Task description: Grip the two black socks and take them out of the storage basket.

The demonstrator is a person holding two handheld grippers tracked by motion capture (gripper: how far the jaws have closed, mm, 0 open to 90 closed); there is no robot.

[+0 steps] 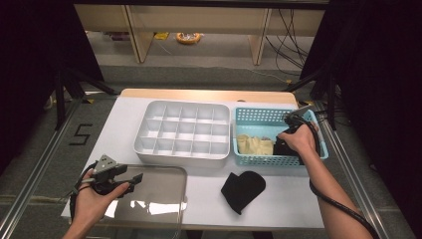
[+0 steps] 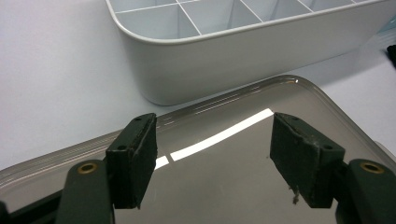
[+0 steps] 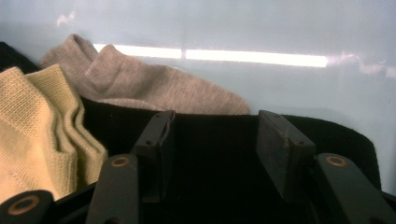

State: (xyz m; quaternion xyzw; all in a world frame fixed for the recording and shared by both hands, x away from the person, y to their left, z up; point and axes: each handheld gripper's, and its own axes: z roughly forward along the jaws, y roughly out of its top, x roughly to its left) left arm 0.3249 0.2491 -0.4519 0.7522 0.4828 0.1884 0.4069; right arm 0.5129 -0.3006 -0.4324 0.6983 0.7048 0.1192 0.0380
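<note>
Where the basket [image 1: 318, 149] holds socks, right tongs [image 3: 215, 154] agape over black sock [image 3: 215, 186].

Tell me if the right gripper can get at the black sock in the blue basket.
Probably yes: the right gripper hangs open right over the black sock, with nothing lying on it in the basket.

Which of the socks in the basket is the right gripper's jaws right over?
The black sock: the open right gripper sits directly over it, while the yellow sock lies beside it and the grey sock beyond.
</note>
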